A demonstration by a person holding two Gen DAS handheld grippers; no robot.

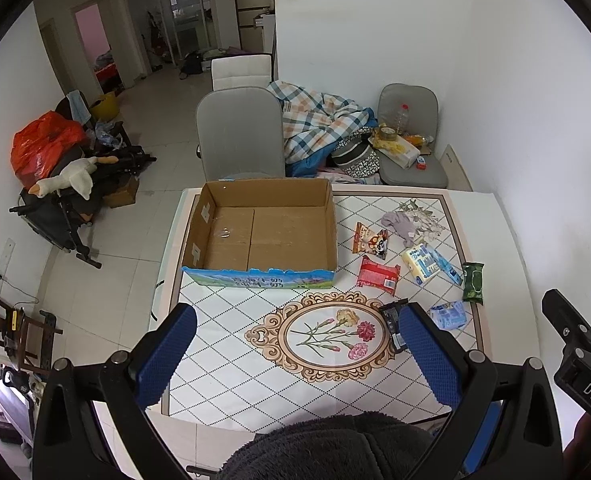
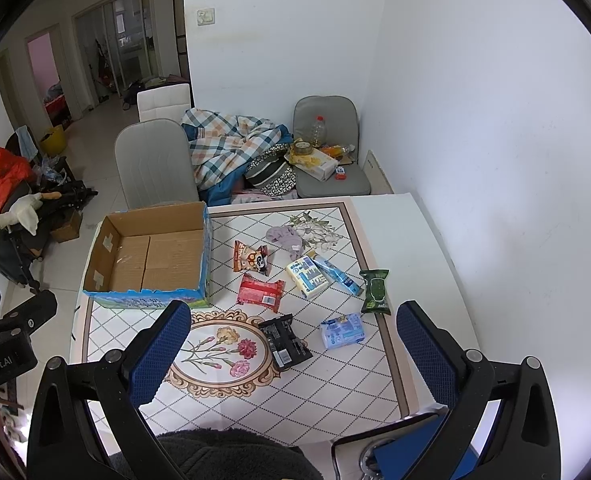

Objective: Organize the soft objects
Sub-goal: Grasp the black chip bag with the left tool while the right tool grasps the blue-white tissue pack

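**Kid:** Where is the box?

**Friend:** The cardboard box (image 2: 151, 256) sits on the surface (image 2: 335, 380), at the far left part. Its open top faces up and nothing is in it. Its long side runs left to right.

**Kid:** And the soft things?

**Friend:** They all lie on the surface to the right of the box. The panda snack bag (image 2: 252, 258) is closest to the box, just beside it. The red packet (image 2: 260, 292) lies a bit nearer to us. The black packet (image 2: 286, 342) lies at the edge of the flower picture, and its long side points away from us, tilted a little left.

**Kid:** What else?

**Friend:** A pale purple cloth (image 2: 285, 240) is bunched up at the far side. The yellow and blue pack (image 2: 308, 278) touches the blue tube (image 2: 337, 274). The tube's long side runs slanted, from far left to near right. The green pack (image 2: 374, 292) stands apart on the right, with its long side pointing away from us. The light blue tissue pack (image 2: 342, 331) lies near the black packet.

**Kid:** What are the tools doing?

**Friend:** The left tool (image 1: 295, 356) is spread wide above the near edge and holds nothing. The right tool (image 2: 293, 354) is spread wide too, with empty fingers, over the black packet and the tissue pack.
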